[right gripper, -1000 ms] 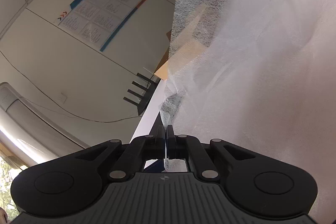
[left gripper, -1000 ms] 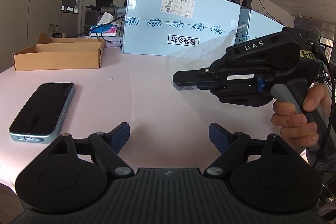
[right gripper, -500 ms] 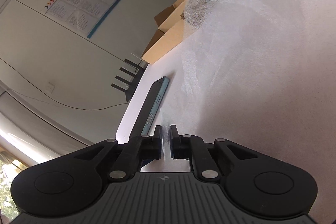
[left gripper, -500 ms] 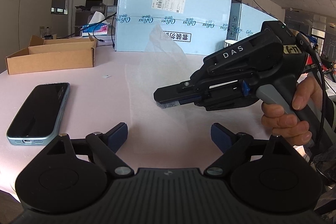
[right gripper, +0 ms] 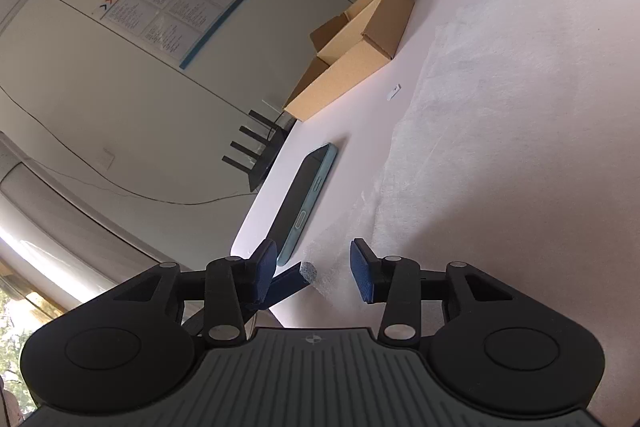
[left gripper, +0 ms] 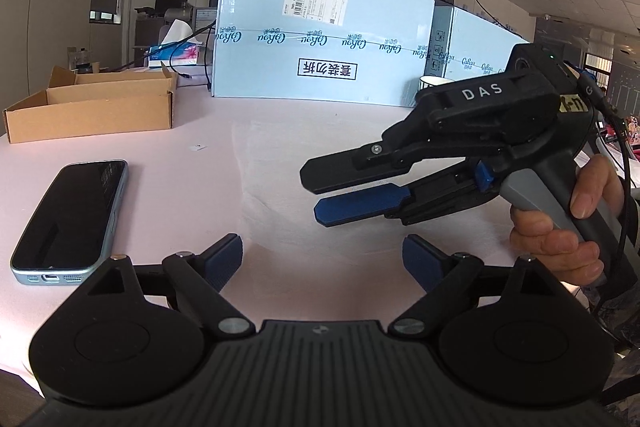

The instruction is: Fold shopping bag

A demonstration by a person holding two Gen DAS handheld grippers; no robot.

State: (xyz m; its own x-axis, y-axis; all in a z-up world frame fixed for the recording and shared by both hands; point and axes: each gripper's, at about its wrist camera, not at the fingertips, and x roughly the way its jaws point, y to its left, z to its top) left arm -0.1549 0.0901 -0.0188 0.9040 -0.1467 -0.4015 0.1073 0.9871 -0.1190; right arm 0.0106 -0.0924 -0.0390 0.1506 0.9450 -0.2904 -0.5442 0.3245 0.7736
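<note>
The shopping bag (left gripper: 360, 163) lies flat on the pink tabletop (left gripper: 168, 155), a thin, see-through white sheet spread from the middle toward the far edge, where the big blue cartons (left gripper: 320, 39) stand, and nothing is holding it. Its left border runs roughly straight, near the phone (left gripper: 70, 215) but apart from it, and that straight run reads as a fold line, so I judge one fold is laid down and the bag sits there so the crease can settle. Right tongs (left gripper: 312, 195) hover just above the sheet, fingers parted and empty, tilted on their side so the blue pad faces down; a hand (left gripper: 568, 223) grips the handle. From the right wrist view the same tongs (right gripper: 312, 267) stand spread over the bag's near edge (right gripper: 460, 167), well placed, I'd say, to pinch the next corner. Left tongs (left gripper: 322, 259) are released too, wide apart, low at the near edge of the tabletop with bare pink between the fingers, probably waiting to pin the layer while the other side lifts. The phone rests at the left edge, the brown cardboard box (left gripper: 92, 103) toward the far left corner, both outside the bag's outline, so neither should snag the next fold.
</note>
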